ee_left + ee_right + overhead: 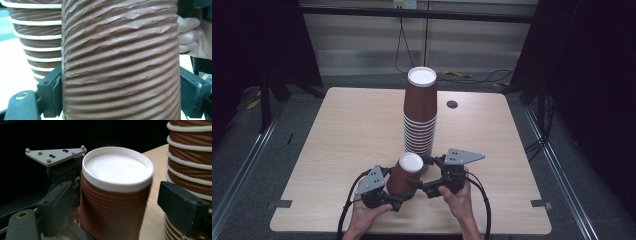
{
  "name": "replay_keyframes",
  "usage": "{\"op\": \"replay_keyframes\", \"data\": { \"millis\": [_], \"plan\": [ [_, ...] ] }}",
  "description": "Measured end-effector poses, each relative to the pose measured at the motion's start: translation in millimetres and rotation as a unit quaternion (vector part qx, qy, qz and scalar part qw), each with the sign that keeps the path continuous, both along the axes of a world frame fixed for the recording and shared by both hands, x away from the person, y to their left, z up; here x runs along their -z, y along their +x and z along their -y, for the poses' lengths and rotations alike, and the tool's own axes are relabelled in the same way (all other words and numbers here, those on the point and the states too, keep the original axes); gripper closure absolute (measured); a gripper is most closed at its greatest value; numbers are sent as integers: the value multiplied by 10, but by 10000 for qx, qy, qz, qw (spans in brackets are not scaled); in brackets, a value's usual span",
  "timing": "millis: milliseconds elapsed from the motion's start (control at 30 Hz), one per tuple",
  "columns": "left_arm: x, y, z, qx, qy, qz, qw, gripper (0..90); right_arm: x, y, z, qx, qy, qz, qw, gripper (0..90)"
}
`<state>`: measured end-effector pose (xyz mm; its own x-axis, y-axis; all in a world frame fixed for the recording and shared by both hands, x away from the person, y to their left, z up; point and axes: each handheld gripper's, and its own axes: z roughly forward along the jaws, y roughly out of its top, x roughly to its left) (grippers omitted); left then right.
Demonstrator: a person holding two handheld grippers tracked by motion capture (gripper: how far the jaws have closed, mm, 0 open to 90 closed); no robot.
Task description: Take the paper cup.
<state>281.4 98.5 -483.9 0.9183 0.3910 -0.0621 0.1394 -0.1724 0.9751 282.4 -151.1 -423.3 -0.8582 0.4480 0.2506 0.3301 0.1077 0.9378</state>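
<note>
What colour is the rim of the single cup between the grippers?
White, above a ribbed brown wall; the single cup shows it best in the right gripper view.

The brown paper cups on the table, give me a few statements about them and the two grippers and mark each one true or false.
1. The single cup stands upside down in front of the cup stack. True.
2. The left gripper has its jaws on either side of the single cup. True.
3. The cup stack lies on its side. False: it stands upright on the table.
4. The right gripper is closed on the cup stack. False: its jaws are open beside the single cup.
</note>
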Motion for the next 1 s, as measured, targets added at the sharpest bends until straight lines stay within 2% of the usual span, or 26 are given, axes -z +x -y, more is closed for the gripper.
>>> {"op": "replay_keyframes", "data": {
  "millis": [167, 367, 500, 600, 700, 867, 967, 1000],
  "plan": [
    [-30, 13, -44, -29, 116, 49, 9999, 134, 1, -14, 50, 22, -89, -27, 10000, 134],
    [-82, 4, -65, 50, 243, 97, 9996, 135, 8, -33, 103, 93, -243, -53, 9996, 135],
    [-88, 19, -80, 70, 319, 27, 9995, 136, 8, -46, 122, 56, -386, -77, 9992, 136],
    [-113, 31, -84, 102, 516, 32, 9986, 135, 7, -54, 139, 14, -483, -80, 9988, 137],
    [-140, 45, -91, 202, 602, -2, 9980, 135, 9, -59, 156, 37, -580, -84, 9983, 136],
    [-162, 64, -107, 236, 806, -34, 9965, 136, 25, -58, 179, -83, -720, -87, 9973, 131],
    [-171, 64, -98, 286, 960, -53, 9950, 137, 30, -61, 177, -198, -827, -90, 9963, 133],
    [-179, 67, -93, 311, 1081, -21, 9937, 137, 31, -61, 172, -190, -890, -92, 9958, 133]
  ]
}}
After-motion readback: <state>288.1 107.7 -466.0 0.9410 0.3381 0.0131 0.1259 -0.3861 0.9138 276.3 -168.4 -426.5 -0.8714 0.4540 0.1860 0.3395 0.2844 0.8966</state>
